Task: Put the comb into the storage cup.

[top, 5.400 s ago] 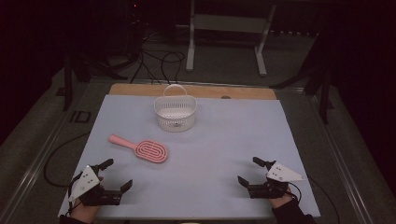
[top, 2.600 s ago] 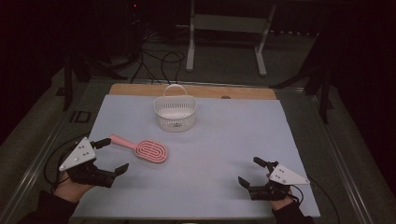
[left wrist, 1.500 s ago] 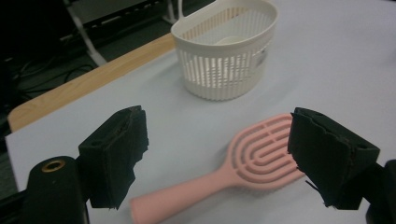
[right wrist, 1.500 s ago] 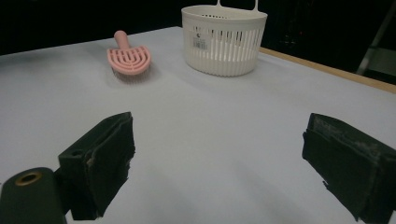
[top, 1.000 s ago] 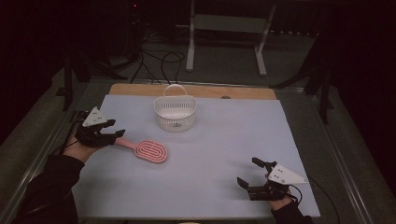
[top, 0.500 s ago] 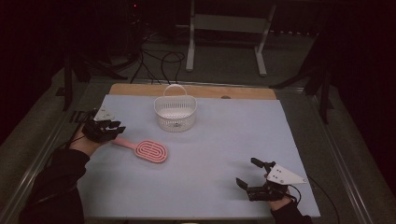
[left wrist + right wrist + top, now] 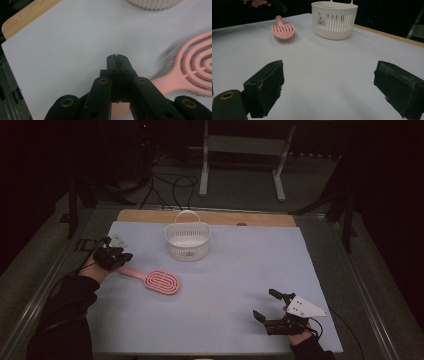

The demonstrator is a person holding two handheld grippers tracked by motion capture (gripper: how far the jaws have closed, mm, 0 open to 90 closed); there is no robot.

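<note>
Pale blue covering is spread over the surface [image 7: 225, 320], with darkness all round. Nearest, at the front right edge, the right gripper [image 7: 272, 312] is held low over bare sheet, its fingers [image 7: 265, 85] spread wide with nothing between them. Further in, to the left, the pink hairbrush [image 7: 152, 279] is laid flat, handle pointed toward the left edge. Right at the handle's end, the left gripper [image 7: 120, 259] is seen, its fingers [image 7: 117, 65] pressed together above the handle. Beyond, the white slatted basket [image 7: 187, 241] is stood upright near the wooden back edge.
</note>
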